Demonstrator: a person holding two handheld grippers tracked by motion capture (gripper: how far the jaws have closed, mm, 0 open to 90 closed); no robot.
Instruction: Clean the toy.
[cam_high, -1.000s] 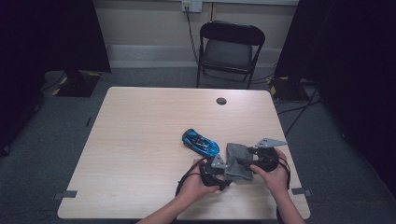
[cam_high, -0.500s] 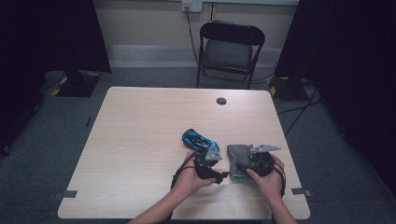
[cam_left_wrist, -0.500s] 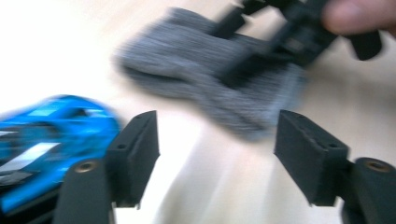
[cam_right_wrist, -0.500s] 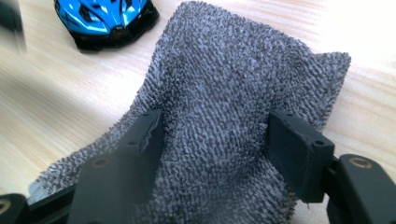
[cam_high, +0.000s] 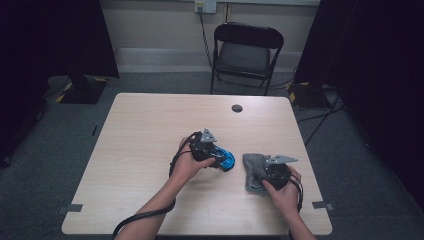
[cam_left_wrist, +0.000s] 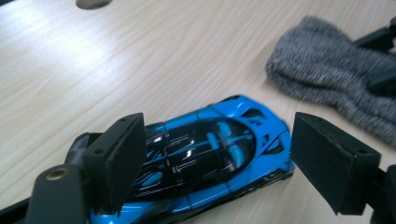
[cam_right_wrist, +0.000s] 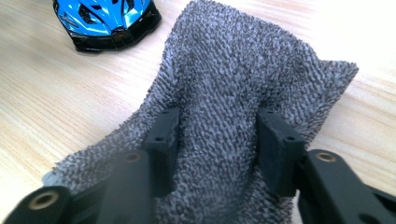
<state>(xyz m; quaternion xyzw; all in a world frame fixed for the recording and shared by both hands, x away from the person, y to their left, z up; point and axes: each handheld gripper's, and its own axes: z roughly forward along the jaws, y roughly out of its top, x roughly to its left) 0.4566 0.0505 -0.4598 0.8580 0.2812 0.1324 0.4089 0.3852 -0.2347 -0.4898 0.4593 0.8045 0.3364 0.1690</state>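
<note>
A blue toy car (cam_high: 226, 159) lies on the table just left of a crumpled grey cloth (cam_high: 252, 166). My left gripper (cam_high: 218, 156) hovers over the car (cam_left_wrist: 210, 149). Its jaws have just been opening and stand wide on either side of it, and the right pad (cam_left_wrist: 327, 161) is clear of the body. My right gripper (cam_high: 267, 174) rests on the cloth (cam_right_wrist: 233, 60) near the table's front right. Its jaws have just been closing, and a raised fold of cloth is pinched between the pads (cam_right_wrist: 275, 140). The car's nose (cam_right_wrist: 107, 21) is beyond the cloth.
The wooden table (cam_high: 150, 130) has a small round cable hole (cam_high: 237, 108) near its far edge. A black folding chair (cam_high: 245, 50) stands behind the table. Cables trail from both grippers toward the front edge.
My left gripper has left the cloth and moved left over the blue car, with its jaws wider apart. My right gripper stayed on the cloth with its jaws drawn closer together.
</note>
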